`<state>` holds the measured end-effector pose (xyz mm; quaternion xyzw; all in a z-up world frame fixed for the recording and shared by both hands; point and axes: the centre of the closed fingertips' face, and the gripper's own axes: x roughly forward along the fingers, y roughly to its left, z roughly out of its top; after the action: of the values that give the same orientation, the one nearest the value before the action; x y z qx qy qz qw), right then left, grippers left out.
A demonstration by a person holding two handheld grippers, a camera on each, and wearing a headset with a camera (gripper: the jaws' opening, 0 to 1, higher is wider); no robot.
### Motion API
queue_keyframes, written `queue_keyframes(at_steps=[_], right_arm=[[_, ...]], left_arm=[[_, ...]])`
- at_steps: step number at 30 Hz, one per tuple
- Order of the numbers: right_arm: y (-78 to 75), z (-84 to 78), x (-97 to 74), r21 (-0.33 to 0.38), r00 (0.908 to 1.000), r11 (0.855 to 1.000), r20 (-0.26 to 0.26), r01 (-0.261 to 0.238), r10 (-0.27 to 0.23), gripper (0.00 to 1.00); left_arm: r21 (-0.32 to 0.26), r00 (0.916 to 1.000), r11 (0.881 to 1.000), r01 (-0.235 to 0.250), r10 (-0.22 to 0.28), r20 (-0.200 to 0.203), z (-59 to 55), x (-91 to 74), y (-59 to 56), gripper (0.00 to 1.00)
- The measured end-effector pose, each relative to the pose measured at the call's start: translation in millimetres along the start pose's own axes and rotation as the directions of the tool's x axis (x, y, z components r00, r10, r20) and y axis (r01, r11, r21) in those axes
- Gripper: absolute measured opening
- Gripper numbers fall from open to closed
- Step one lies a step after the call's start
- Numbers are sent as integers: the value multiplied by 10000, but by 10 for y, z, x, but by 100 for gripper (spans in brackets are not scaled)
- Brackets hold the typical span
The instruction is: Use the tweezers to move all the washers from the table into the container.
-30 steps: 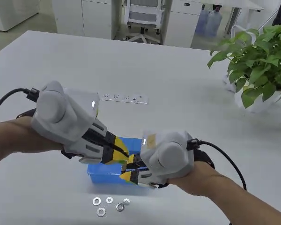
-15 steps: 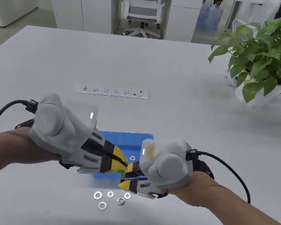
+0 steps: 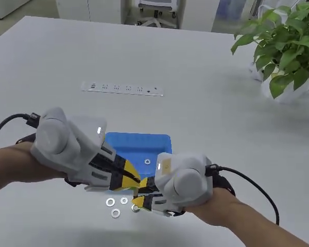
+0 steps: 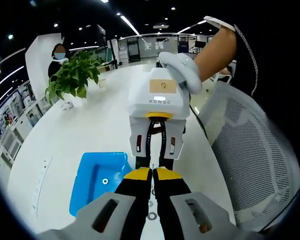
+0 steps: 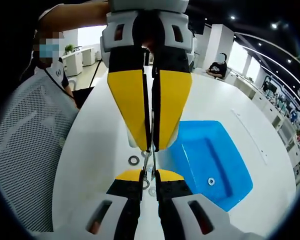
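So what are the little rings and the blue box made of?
The little rings look like metal: silvery, shiny, thin and flat. The blue box looks like plastic: one even bright colour, a dull finish and smooth rounded corners. Looks alone can't make either certain.

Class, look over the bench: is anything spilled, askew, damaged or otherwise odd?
Nothing stands out. The blue container sits flat with one washer inside; several more washers lie loose on the table beside it, awaiting pickup.

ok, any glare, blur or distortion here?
Head view: even light, no glare, washers crisp, faint shadow on the table. Left gripper view: strong fisheye bend, ceiling lights as hot spots. Right gripper view: same bend, left claw looms, blue container sharp.
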<state>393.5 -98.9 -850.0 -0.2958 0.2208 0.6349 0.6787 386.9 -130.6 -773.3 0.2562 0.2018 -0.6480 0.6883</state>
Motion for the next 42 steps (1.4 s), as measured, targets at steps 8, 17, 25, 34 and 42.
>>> queue_keyframes(at_steps=[8, 17, 25, 34, 42], right_arm=[[48, -69, 24, 131, 10000, 9999, 0, -40, 40, 12], [81, -115, 60, 372, 9999, 9992, 87, -133, 130, 12], [83, -89, 60, 351, 9998, 9993, 129, -161, 157, 12], [121, -108, 74, 373, 9997, 9990, 45, -248, 246, 12], [130, -117, 79, 312, 9998, 9993, 1, -223, 224, 13]], left_arm=[[-71, 9998, 9998, 174, -174, -21, -34, 75, -49, 6], [-347, 9997, 9992, 223, -218, 139, -70, 122, -58, 6], [-479, 9997, 9987, 154, -146, 174, -65, 86, -45, 6], [-592, 9998, 9981, 144, -134, 173, -94, 84, -70, 6], [-587, 9998, 9982, 124, -115, 152, -107, 75, -85, 6]])
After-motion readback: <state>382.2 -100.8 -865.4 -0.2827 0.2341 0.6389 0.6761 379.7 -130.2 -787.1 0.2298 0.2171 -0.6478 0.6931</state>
